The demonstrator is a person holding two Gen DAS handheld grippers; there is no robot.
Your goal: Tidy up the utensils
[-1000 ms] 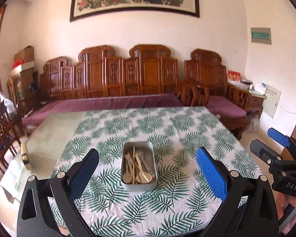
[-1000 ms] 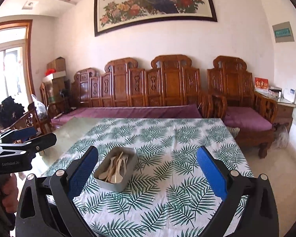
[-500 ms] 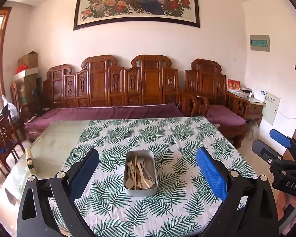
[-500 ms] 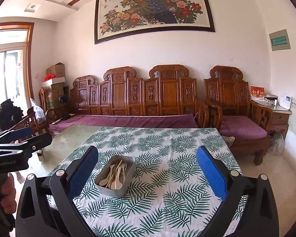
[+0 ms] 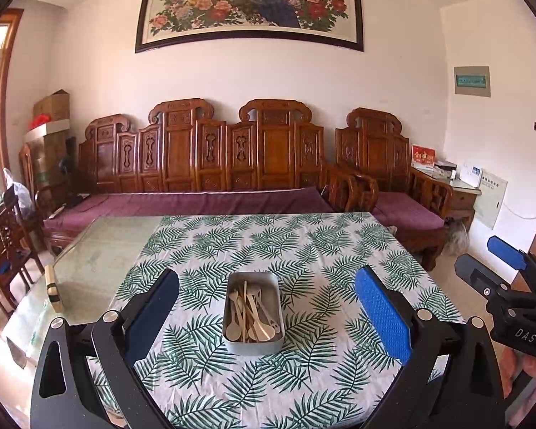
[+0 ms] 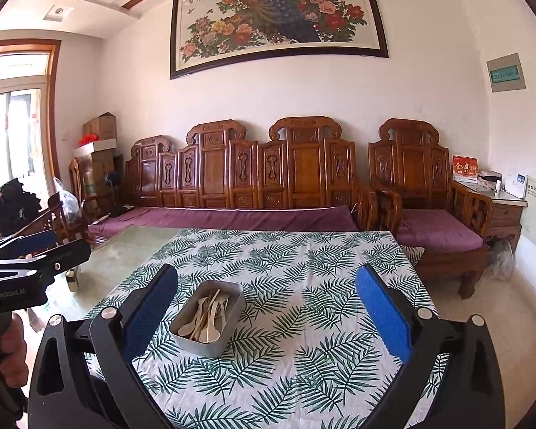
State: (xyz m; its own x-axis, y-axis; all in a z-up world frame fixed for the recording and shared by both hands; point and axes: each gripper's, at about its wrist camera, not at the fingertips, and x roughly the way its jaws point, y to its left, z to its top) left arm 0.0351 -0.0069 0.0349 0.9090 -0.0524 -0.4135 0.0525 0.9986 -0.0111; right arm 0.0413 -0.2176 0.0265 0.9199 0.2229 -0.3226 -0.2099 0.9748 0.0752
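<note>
While nothing is gripped, a desk (image 5: 339,250) under leaf-print cloth carries one metal tin (image 5: 252,312) of wooden spoons (image 5: 253,312). Left tool (image 5: 266,316), spread wide, faces it squarely, tin's long axis running away; right tool (image 6: 266,316), likewise spread, sees it off-left.

Table (image 5: 100,246) bears leaf-print cloth (image 5: 303,250), utensil tin (image 5: 253,343).

Carved wooden bench (image 5: 211,164) with purple cushions (image 5: 182,202) beneath a framed peacock painting (image 5: 250,3), white walls.
</note>
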